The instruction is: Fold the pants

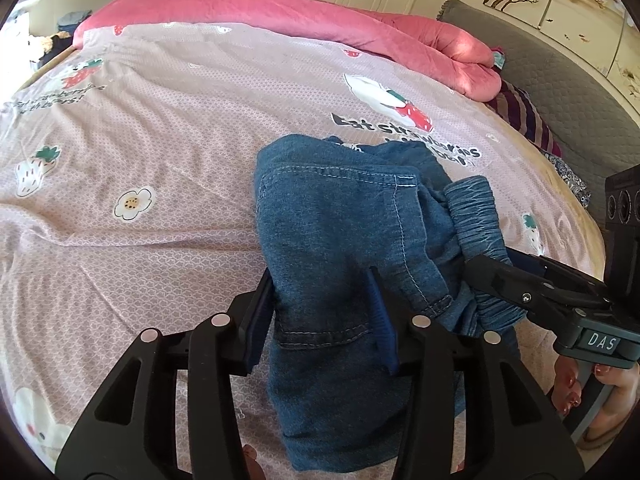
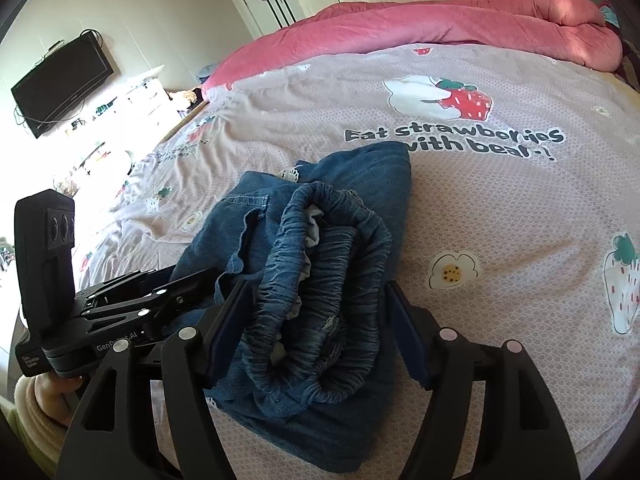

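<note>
Blue denim pants (image 1: 340, 220) lie folded in a small bundle on the pink printed bedsheet (image 1: 140, 120). Their gathered elastic waistband (image 2: 328, 272) is on top at the near end. My left gripper (image 1: 320, 312) straddles the near denim fold, its jaws apart and the cloth lying loosely between them. My right gripper (image 2: 316, 312) stands open around the waistband, with a little room beside its right pad (image 2: 404, 340). Each gripper shows in the other's view: the right gripper (image 1: 500, 280) at the waistband (image 1: 476, 216), the left gripper (image 2: 172, 284) at the bundle's left edge.
A pink quilt (image 1: 320, 20) is heaped along the far side of the bed. A grey headboard (image 1: 560, 92) and a striped pillow (image 1: 524, 116) are on the right. A wall television (image 2: 60, 84) and cluttered shelves stand past the bed's left edge. A person's hand (image 1: 572, 384) holds the right gripper.
</note>
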Action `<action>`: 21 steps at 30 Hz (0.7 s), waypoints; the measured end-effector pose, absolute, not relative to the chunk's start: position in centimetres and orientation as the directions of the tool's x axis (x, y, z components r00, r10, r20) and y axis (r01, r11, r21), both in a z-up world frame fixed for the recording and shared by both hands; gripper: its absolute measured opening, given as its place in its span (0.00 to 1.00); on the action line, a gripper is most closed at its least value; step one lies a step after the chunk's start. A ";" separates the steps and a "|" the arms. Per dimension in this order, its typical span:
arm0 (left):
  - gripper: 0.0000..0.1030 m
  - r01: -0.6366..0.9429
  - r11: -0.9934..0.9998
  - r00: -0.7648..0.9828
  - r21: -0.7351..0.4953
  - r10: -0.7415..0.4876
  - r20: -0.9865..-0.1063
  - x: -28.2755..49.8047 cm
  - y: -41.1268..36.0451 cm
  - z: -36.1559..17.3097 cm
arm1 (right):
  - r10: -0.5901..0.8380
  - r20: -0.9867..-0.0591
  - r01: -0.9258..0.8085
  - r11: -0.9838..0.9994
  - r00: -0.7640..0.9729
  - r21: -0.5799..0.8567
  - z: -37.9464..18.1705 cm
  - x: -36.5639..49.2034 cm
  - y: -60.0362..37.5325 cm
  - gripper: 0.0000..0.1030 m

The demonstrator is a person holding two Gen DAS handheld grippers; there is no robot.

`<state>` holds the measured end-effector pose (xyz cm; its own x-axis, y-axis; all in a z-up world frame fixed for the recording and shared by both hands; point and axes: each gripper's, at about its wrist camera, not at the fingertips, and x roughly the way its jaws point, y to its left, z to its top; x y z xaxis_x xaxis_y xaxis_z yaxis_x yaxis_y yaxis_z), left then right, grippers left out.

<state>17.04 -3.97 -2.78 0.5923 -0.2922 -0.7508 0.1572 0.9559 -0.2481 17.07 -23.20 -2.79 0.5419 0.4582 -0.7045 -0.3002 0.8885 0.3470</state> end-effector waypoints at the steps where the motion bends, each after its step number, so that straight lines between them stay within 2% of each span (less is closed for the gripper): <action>1: 0.37 0.157 0.956 0.593 -0.248 -0.292 -0.750 17.0 -4.0 -2.7 | 0.459 -0.703 -0.300 0.888 0.543 0.348 -2.7 17.0 -23.2 0.65; 5: 0.43 0.158 0.955 0.599 -0.250 -0.294 -0.745 16.8 -3.9 -2.5 | 0.459 -0.697 -0.305 0.888 0.551 0.344 -2.4 16.7 -23.2 0.70; 18: 0.50 0.156 0.957 0.627 -0.244 -0.287 -0.725 16.1 -3.3 -1.7 | 0.426 -0.689 -0.321 0.903 0.586 0.284 -1.6 15.7 -22.5 0.78; 21: 0.56 0.153 0.958 0.635 -0.243 -0.284 -0.718 15.9 -3.1 -1.3 | 0.420 -0.690 -0.320 0.906 0.590 0.278 -1.5 15.5 -22.5 0.79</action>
<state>15.85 -3.15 -1.35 0.6349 -0.2842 -0.7184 0.1534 0.9577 -0.2433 15.52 -22.49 -1.54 0.5895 0.4204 -0.6898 -0.3202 0.9056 0.2782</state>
